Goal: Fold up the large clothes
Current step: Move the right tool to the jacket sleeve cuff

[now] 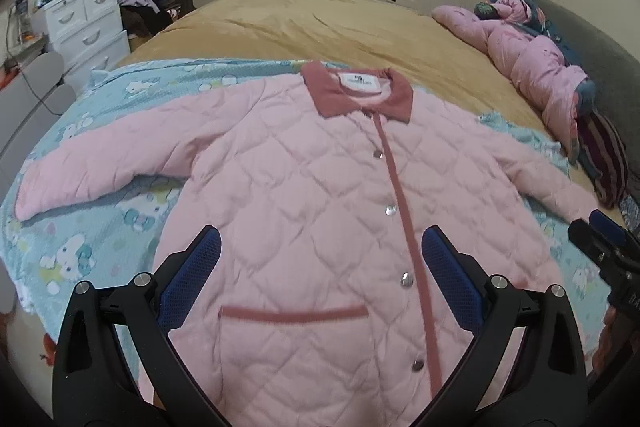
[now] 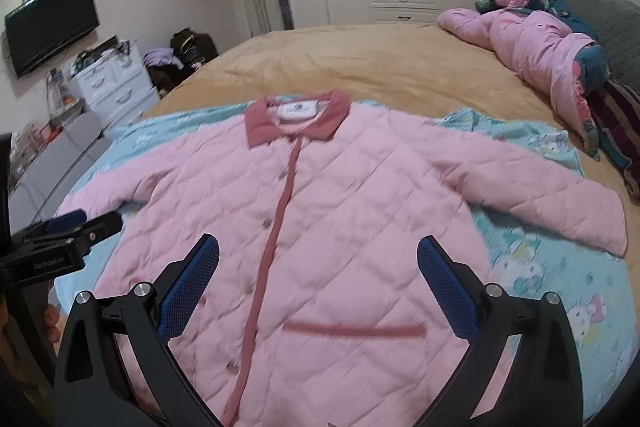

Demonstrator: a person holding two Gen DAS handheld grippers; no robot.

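Tan bedding is covering the bed (image 1: pixel 320 23) we are working over; on it a blue cartoon-print sheet (image 1: pixel 100 227) is lying under the pink quilted jacket (image 1: pixel 304 195), spread flat, buttoned, sleeves out, collar away from us. We are holding the left tool (image 1: pixel 320 255) and right tool (image 2: pixel 318 263) above its lower front, both spread wide, gripping nothing

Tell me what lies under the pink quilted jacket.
The pink quilted jacket lies spread on a light blue cartoon-print blanket, itself over the tan bedspread. The blanket beneath the jacket's body is covered from view.
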